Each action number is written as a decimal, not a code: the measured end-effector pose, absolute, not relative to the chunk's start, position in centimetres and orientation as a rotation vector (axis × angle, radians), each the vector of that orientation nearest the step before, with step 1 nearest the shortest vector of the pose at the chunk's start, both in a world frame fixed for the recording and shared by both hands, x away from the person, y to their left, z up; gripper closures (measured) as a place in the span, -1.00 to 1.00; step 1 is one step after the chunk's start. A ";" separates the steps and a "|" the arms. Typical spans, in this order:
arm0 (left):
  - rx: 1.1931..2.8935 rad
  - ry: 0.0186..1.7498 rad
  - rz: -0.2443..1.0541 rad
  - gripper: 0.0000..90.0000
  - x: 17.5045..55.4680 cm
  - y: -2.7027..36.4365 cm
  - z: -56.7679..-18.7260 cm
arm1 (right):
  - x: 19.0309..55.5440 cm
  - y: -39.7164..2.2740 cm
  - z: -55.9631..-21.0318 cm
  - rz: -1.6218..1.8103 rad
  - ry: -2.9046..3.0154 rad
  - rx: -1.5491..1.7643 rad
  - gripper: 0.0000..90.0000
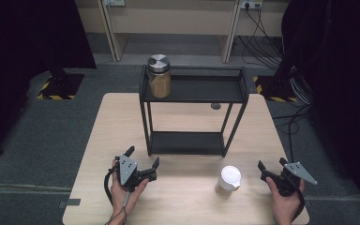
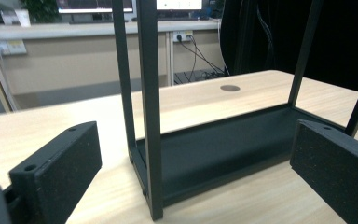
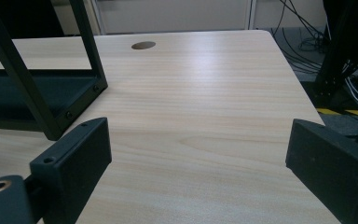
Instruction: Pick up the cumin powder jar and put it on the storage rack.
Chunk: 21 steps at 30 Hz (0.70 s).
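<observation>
Two tongs sit low at the worktop's [image 1: 122, 117] near edge in the high view: left tongs [image 1: 143, 159] wide open, empty; right tongs [image 1: 272, 166] wide open, empty. White cup [image 1: 230, 178] stands between them, nearer the right; take it squarely, jaws either side. Rack [image 1: 194, 89] behind carries a jar [image 1: 159, 77] at its top left corner.

Left gripper view: rack post [image 2: 149, 107] close ahead, between the jaws; likely snag.

Right gripper view: bare worktop [image 3: 205, 102] ahead, rack foot [image 3: 51, 126] beside.

We see a light wooden tabletop [image 1: 178, 197] with a round cable hole [image 1: 215, 106] near its far edge, and grey carpet [image 1: 37, 131] around it. Behind it stand beige desk panels [image 1: 178, 23], with black cables [image 1: 262, 42] hanging from a wall socket [image 1: 251, 4] and yellow-black striped floor plates [image 1: 58, 86].
</observation>
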<state>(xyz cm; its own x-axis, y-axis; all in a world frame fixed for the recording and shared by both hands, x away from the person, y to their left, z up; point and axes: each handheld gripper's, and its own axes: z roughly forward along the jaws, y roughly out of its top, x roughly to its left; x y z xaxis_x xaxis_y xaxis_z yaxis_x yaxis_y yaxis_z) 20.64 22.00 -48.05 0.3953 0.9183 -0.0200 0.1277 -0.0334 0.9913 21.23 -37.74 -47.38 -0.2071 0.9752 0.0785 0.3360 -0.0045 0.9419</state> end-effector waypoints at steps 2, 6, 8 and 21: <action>1.472 1.001 0.820 -0.97 20.8 22.2 -48.3 | 21.2 -37.8 -47.4 1.224 1.611 1.379 -0.85; 1.470 1.021 0.807 -0.97 20.8 22.1 -48.6 | 21.2 -37.8 -47.4 1.225 1.611 1.378 -0.85; 1.477 1.024 0.806 -0.97 20.7 22.0 -48.8 | 21.2 -37.8 -47.4 1.225 1.611 1.378 -0.85; 1.524 1.046 0.742 -0.94 21.3 22.0 -49.7 | 21.3 -37.8 -47.3 1.226 1.617 1.377 -0.85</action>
<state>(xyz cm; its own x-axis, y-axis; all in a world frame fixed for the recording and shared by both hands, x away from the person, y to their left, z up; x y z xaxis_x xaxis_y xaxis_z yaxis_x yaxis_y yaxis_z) 21.27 21.97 -49.71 0.4162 0.9060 -0.0779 0.2262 -0.0201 0.9739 21.29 -37.81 -47.34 -0.2128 0.9740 0.0783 0.3382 -0.0017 0.9411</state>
